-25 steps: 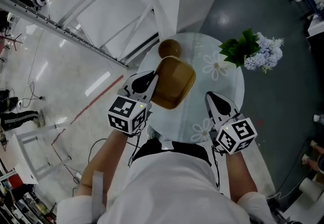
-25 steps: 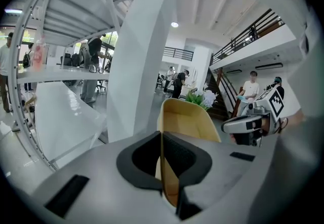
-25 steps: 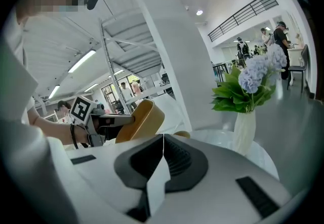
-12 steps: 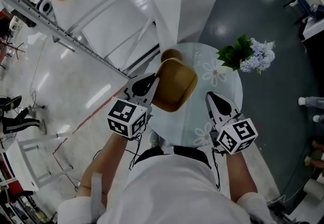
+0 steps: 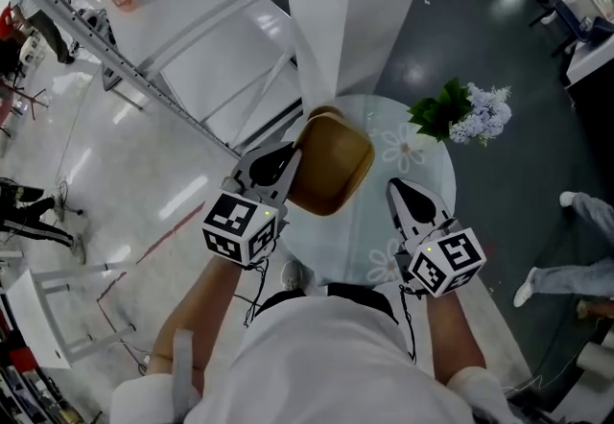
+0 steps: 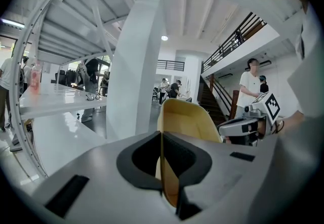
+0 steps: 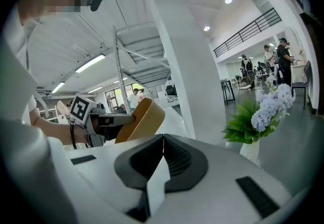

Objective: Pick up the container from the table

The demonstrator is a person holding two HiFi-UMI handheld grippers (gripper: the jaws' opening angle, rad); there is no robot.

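A tan, bowl-like container (image 5: 333, 163) hangs tilted above the round glass table (image 5: 427, 177). My left gripper (image 5: 288, 161) is shut on its near rim. In the left gripper view the thin rim (image 6: 163, 167) runs between the closed jaws of the left gripper (image 6: 162, 139), and the container's pale inside (image 6: 187, 121) rises beyond. My right gripper (image 5: 397, 190) is shut with nothing in it, over the table's right half. From the right gripper view the container (image 7: 139, 116) shows at the left, beyond the right gripper (image 7: 163, 139).
A round brown object (image 5: 324, 112) peeks out behind the container on the table's far edge. A vase of blue flowers (image 5: 465, 110) stands at the table's right rim. A white pillar (image 5: 336, 0) rises just behind the table. A person's legs (image 5: 566, 269) cross the floor at the right.
The container stays pinched in my left gripper at about the same height. My head view has drifted, and a walking person's legs have come in at the right edge.
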